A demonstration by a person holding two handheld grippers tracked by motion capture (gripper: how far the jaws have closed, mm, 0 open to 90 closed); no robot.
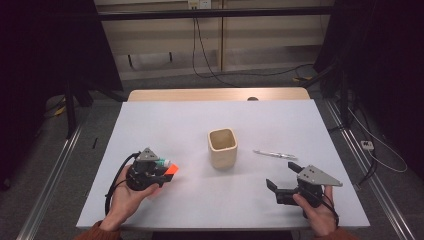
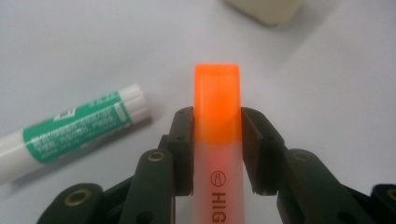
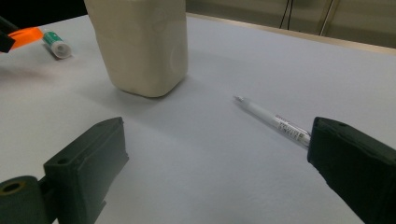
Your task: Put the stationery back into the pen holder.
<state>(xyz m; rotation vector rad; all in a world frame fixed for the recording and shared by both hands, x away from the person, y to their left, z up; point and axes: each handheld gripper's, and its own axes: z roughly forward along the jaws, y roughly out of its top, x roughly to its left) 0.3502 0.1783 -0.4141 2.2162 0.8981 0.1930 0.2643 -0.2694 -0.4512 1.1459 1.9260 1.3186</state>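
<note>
While the left gripper (image 2: 217, 154) rises from the bottom centre of its own view, its two black jaws are clamped on a highlighter (image 2: 217, 140), one pad pressed to each side of the barrel. The highlighter's orange cap sticks out past the jaw tips toward the middle of the frame, and its pale, frosted barrel runs back down between them. Dark red print on the barrel reads "HIG" before the bottom edge cuts it off, with a small round logo just above the letters. In the high view the same left gripper (image 1: 167, 172) sits at lower left on the white counter (image 1: 280, 120), held in the person's left hand (image 1: 132, 197), the orange tip pointing right toward the cup.

Lying to the left of the jaws in the left gripper view is a glue stick (image 2: 70, 135), white with a green label band; the label carries small white print and a little square mark, too blurred to read. It rests flat on the counter, apart from the highlighter.

A cream, square-mouthed cup (image 1: 222, 147) stands upright near the middle of the high view. To its right lies a white pen (image 1: 274, 154), its barrel showing a small printed label that cannot be read.

At lower right of the high view the right gripper (image 1: 282, 177) rests in the person's right hand (image 1: 317, 210), its jaws spread wide with nothing between them, pointing toward the cup and pen.
</note>
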